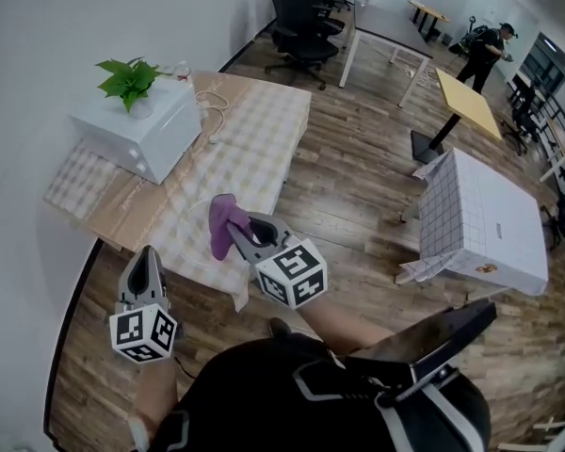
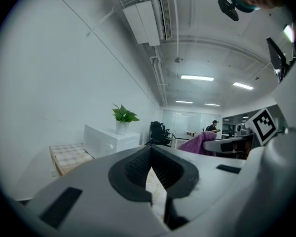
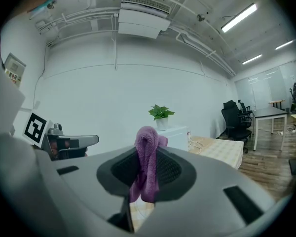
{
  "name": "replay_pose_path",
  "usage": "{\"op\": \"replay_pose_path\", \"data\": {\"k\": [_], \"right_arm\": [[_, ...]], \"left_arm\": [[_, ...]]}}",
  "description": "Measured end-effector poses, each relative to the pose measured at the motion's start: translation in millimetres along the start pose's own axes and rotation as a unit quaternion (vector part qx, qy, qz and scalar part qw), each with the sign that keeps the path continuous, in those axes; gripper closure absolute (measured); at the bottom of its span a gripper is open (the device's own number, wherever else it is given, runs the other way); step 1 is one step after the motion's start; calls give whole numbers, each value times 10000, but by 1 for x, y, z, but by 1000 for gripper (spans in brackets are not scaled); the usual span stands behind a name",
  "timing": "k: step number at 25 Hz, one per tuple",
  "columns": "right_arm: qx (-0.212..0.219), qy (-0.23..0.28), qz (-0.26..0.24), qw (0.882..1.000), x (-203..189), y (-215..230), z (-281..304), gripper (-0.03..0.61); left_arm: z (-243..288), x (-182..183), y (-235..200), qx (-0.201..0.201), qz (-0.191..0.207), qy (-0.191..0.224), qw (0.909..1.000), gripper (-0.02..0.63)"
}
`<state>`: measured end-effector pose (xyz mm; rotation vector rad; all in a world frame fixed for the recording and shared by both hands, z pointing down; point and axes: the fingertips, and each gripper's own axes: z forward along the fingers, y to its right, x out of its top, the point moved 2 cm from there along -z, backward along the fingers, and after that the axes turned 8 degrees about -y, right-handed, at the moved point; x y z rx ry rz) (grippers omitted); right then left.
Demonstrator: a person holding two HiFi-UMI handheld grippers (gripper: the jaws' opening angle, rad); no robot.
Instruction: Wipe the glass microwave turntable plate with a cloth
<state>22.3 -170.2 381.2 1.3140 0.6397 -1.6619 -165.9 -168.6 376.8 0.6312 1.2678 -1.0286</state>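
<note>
Standing at the near edge of the tabletop [image 1: 254, 130], a person holds one gripper in each hand. The right gripper [image 3: 147, 168] is clenched on a purple cloth [image 1: 222, 224]: a fold is pinched between the ribbed pads, one bunched end rises above the jaws, and the rest hangs down in front of them. In the head view this gripper and the cloth lie over the tabletop's near edge, above the checked covering [image 1: 264, 111] that drapes most of the surface. The left gripper [image 2: 151, 163] is closed on nothing, its pads meeting at the tips. It sits to the left of the right gripper, over the wooden floor [image 1: 358, 168] just short of the near edge. A white microwave [image 1: 141, 130] stands along the tabletop's wall-side edge with a small green plant [image 1: 127, 78] on top and a pale cord [image 1: 217, 111] lying beside it. Black office chairs [image 1: 301, 17] stand beyond the far edge, and a second person [image 1: 485, 50] is well apart across the room.
</note>
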Motion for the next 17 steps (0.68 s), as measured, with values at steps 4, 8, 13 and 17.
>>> {"op": "replay_pose_path", "data": {"k": [4,8,13,17], "right_arm": [[-19,40,-23,10000,2,2,0,505],[12,8,4,10000,0,1,5,505],[20,-7,18,10000,-2,3,6,505],[132,-8,162,9998,-4,-3,10,505]], "left_arm": [[1,0,-1,6,2,6,10000,609],[0,1,-1,-12,42,-4,10000,609],[-1,2,2,17,126,44,9999,610],[-4,-2,-7,265,133,-37,9996,610]]}}
